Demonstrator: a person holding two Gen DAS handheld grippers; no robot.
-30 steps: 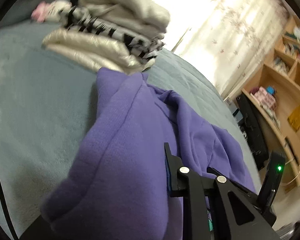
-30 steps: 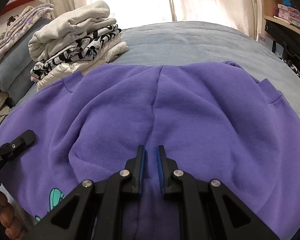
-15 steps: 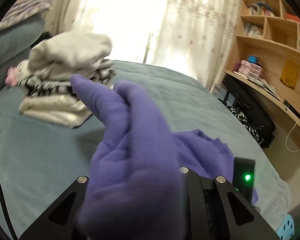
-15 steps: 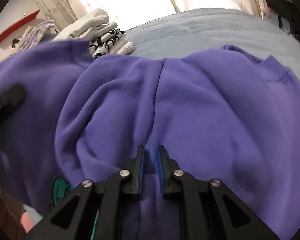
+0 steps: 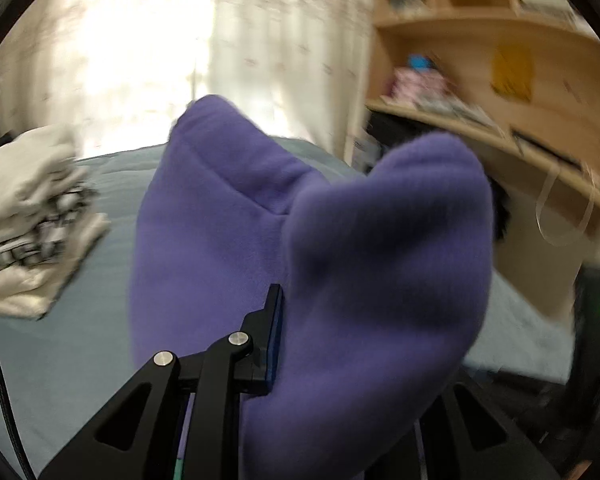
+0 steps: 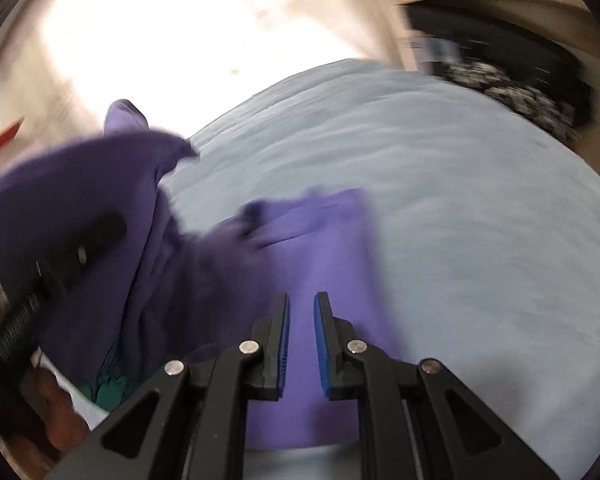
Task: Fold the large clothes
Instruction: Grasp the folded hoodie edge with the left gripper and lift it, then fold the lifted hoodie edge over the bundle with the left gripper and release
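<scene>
Two hand-held grippers are at work on one purple sweatshirt, and the step in hand looks like lifting one side of it to carry it over into a fold. In the left wrist view, the left hand-held gripper (image 5: 296,344) is clenched on a thick bunch of the sweatshirt (image 5: 340,260); only one finger (image 5: 270,336) shows, the other buried under the cloth, which rises in two soft peaks well above the grey-blue bed (image 5: 72,312). A stack of folded clothes (image 5: 32,216) sits on the bed off to the side, and wooden shelves (image 5: 500,92) stand beyond. In the right wrist view, which is blurred, the right hand-held gripper (image 6: 301,344) has its fingers slightly apart with sweatshirt (image 6: 312,248) cloth lying between and beneath them; whether they pinch it I cannot tell. Part of the garment lies flat on the bed (image 6: 480,200), while the rest hangs in a dark, bunched mass around the other gripper. The fabric looks thick, fleecy and limp, so it will likely sag. The next move probably calls for laying the raised side evenly across the flat part and lining up the edges before letting go.
</scene>
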